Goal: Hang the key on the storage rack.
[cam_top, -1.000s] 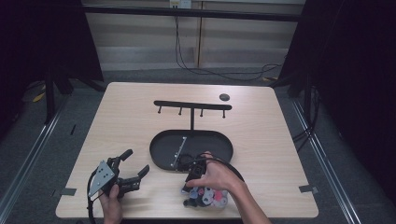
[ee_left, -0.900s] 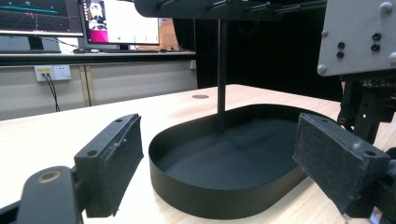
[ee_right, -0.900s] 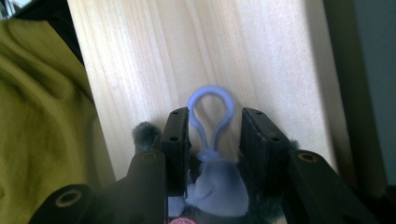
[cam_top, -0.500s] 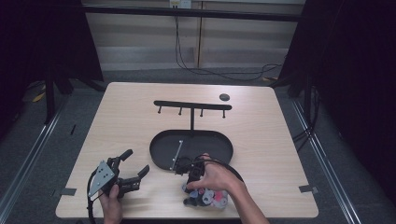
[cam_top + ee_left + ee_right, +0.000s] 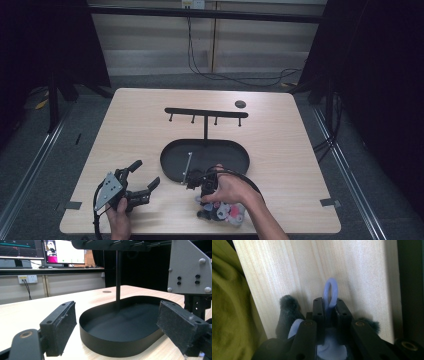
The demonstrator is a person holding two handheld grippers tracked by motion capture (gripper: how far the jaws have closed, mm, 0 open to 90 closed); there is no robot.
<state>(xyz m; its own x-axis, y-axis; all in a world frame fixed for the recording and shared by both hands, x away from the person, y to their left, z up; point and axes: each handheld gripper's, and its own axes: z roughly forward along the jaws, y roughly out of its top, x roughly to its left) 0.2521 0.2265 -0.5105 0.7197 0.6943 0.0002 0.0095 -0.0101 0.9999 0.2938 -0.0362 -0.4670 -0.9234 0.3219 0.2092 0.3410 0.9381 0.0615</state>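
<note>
**Right gripper pinches a blue loop at the table's near edge**

At the near edge of a pale wooden table [image 5: 140,130], a person holds a two-jaw gripper in each hand. In the high view, the right gripper [image 5: 206,186] points down beside the near rim of a black oval tray [image 5: 172,157], with the hand wrapped over it. Just below that hand lies a small plush toy [image 5: 225,212] in grey, pink and blue.

The right gripper view looks along its jaws at the tabletop. The jaws have just been closing and now stand nearly together, clamped on a thin pale-blue loop [image 5: 330,293] that sticks up beyond the pads. Dark fuzzy parts of the toy show on either side of the jaws.

The left gripper [image 5: 142,182] rests low on the table, well to the left of the tray, its jaws spread wide with nothing between them. In the left gripper view the padded fingers [image 5: 63,327] frame the tray.

A thin post rises from the tray and carries a black bar with hooks [image 5: 206,112]. A small dark disc [image 5: 240,104] lies farther back on the table.
</note>
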